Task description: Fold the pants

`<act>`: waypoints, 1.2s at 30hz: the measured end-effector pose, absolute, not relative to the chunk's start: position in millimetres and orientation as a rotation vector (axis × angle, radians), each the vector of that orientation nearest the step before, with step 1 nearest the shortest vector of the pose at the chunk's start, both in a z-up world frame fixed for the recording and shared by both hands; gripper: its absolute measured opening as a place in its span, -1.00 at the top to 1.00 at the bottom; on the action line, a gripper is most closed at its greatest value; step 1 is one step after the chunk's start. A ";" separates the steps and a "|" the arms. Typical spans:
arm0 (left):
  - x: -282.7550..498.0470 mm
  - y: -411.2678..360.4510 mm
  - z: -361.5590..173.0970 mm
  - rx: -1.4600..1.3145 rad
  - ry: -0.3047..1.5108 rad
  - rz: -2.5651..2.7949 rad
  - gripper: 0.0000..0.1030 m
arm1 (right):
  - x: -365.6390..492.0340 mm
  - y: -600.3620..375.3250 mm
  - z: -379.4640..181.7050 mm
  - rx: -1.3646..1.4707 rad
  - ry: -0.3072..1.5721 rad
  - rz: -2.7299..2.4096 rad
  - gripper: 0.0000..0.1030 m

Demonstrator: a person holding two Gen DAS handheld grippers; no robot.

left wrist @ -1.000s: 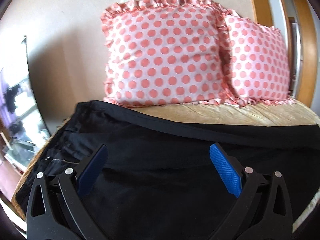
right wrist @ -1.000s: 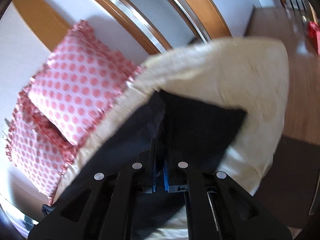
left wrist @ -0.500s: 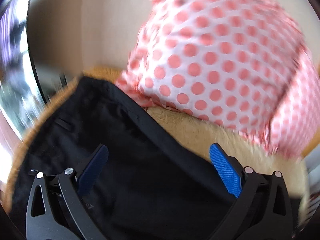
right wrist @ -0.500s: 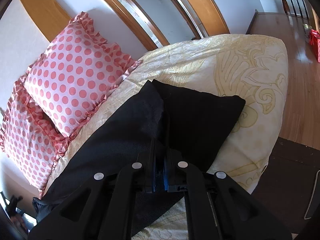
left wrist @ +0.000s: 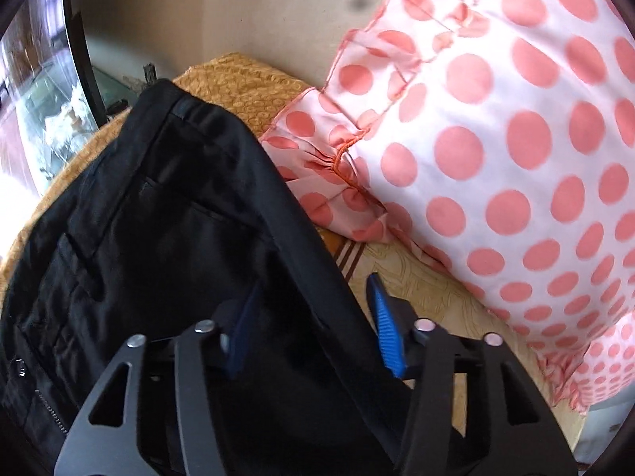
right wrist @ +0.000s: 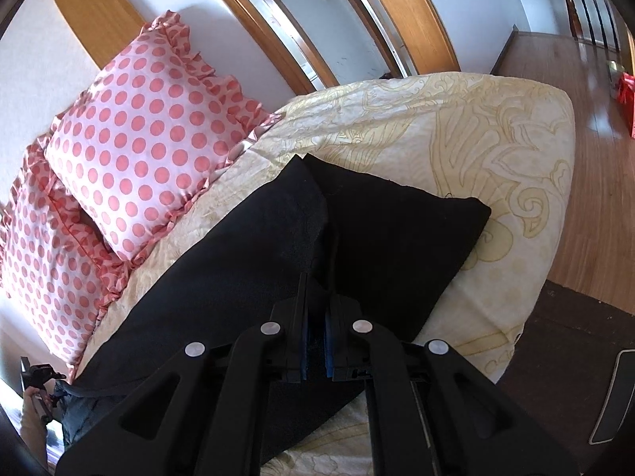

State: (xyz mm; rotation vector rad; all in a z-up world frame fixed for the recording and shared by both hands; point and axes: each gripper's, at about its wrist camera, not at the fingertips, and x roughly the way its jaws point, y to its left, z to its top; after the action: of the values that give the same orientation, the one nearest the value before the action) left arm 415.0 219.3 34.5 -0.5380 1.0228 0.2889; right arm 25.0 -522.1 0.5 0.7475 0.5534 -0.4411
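Black pants (left wrist: 166, 238) lie on a bed. The left wrist view shows their waistband end, with pocket and zipper. My left gripper (left wrist: 313, 317) is open, its jaws straddling the far side edge of the pants near the waist. The right wrist view shows the leg end (right wrist: 397, 230) of the pants on the cream bedspread. My right gripper (right wrist: 317, 301) is shut on a raised fold of the pants' upper leg.
Pink polka-dot pillows (left wrist: 496, 139) (right wrist: 151, 139) stand against the wall just beyond the pants. The cream bedspread (right wrist: 476, 127) ends at a rounded edge, with wooden floor (right wrist: 587, 158) beyond. An orange cover (left wrist: 238, 79) lies under the waistband, by a dark-framed glass panel (left wrist: 79, 59).
My left gripper has moved toward the waistband and the pillow, and its jaws have narrowed around the pants' edge. My right gripper stays shut on the leg fabric and has barely moved.
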 end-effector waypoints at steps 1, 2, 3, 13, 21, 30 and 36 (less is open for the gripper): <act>415.4 223.1 32.8 -0.559 1.012 0.268 0.57 | 25.3 -521.7 0.7 0.742 0.556 -0.443 0.90; 412.5 225.4 31.9 -0.581 0.998 0.252 0.65 | 25.4 -521.8 0.6 0.740 0.556 -0.443 0.90; 409.7 227.6 31.8 -0.591 0.991 0.258 0.76 | 25.5 -522.4 0.6 0.742 0.557 -0.441 0.90; 306.3 238.0 108.4 -0.530 0.814 0.126 0.86 | 35.8 -542.1 21.7 0.774 0.513 -0.384 0.89; 154.7 240.8 137.4 -0.462 0.634 0.109 0.85 | 27.3 -559.1 48.8 0.766 0.436 -0.395 0.89; 28.3 238.7 33.2 -0.590 0.631 0.216 0.86 | 11.4 -572.0 8.6 0.849 0.519 -0.445 0.89; 16.5 239.5 22.8 -0.579 0.609 0.242 0.86 | 9.2 -574.3 24.8 0.861 0.464 -0.407 0.89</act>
State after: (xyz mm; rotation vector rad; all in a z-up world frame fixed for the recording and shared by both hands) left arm 16.5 239.5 22.8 -0.5789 0.6089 0.2417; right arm 9.2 -574.3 24.8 0.8611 0.4643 -0.4074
